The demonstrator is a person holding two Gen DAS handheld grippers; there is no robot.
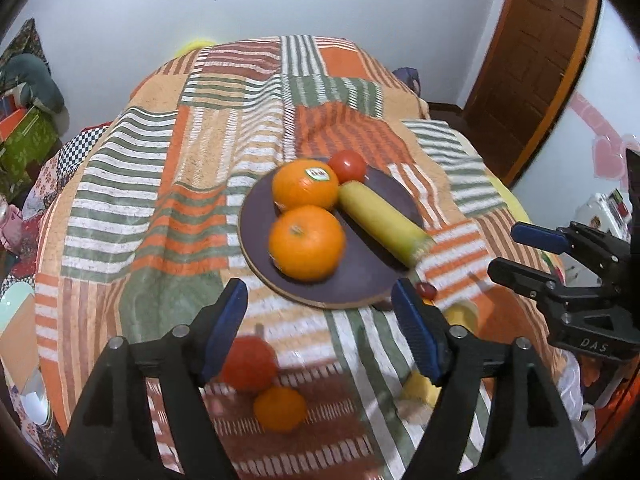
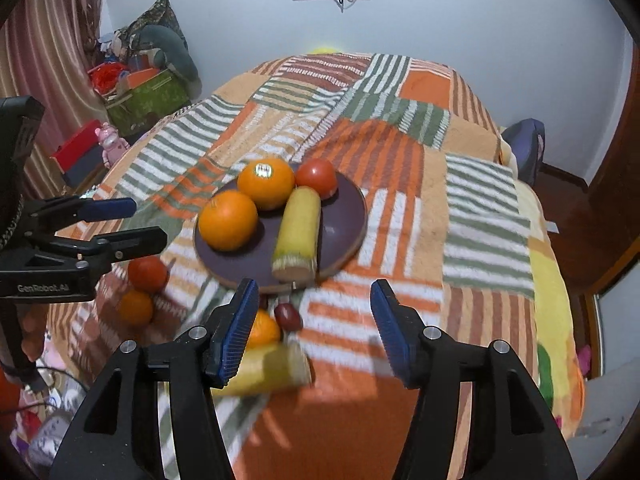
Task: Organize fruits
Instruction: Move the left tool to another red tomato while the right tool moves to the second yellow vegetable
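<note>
Both hand-held grippers, left (image 1: 320, 328) and right (image 2: 314, 324), gaped empty; the firm, round tomato (image 1: 248, 364) near the plate (image 1: 360, 280) needed gentle side pinching.

Fruit-laden plate (image 1: 352, 280) — striped blanket (image 1: 160, 184)

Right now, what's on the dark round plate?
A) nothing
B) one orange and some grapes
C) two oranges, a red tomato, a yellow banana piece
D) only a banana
C: the dark round plate holds two large oranges, a red tomato and a yellow cut banana piece.
</note>
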